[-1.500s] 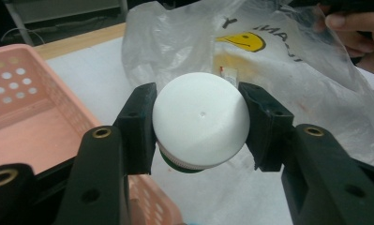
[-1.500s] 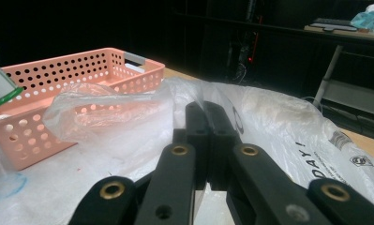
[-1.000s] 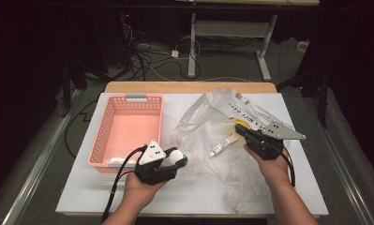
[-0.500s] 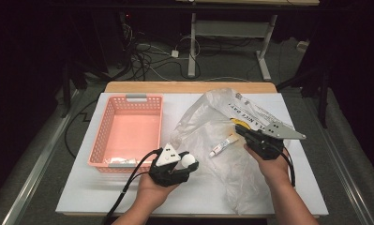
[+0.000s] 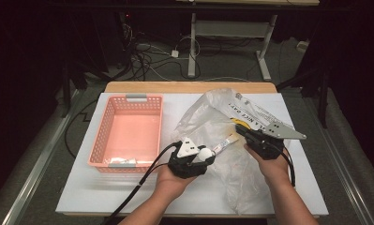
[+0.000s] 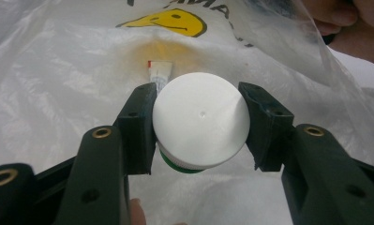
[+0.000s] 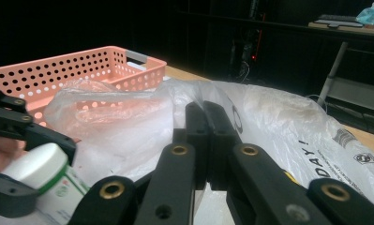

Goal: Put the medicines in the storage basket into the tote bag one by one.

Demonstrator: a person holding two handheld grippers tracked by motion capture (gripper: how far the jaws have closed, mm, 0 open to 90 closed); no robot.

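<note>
My left gripper [image 5: 205, 156] is shut on a white-capped bottle [image 6: 201, 124] with a green band, its pads pressing on both sides of the cap. It hovers at the left edge of a clear plastic bag [image 5: 222, 122] printed with a yellow smiley [image 6: 175, 21]. A small tube [image 6: 160, 72] lies inside the bag, just past the bottle. My right gripper [image 5: 242, 131] is shut, pinching the bag's film [image 7: 269, 117] and holding it raised. The bottle [image 7: 44, 173] also shows low at the left in the right gripper view.
A pink perforated basket [image 5: 102, 136] stands left of the bag, with a small pale item [image 5: 121, 161] at its near end. The white tabletop [image 5: 128, 192] extends in front of the basket. Cables and table legs lie on the dark floor beyond.
My left gripper has carried the bottle to the right, from the basket's front corner to the bag's edge. The right gripper has stayed put.
</note>
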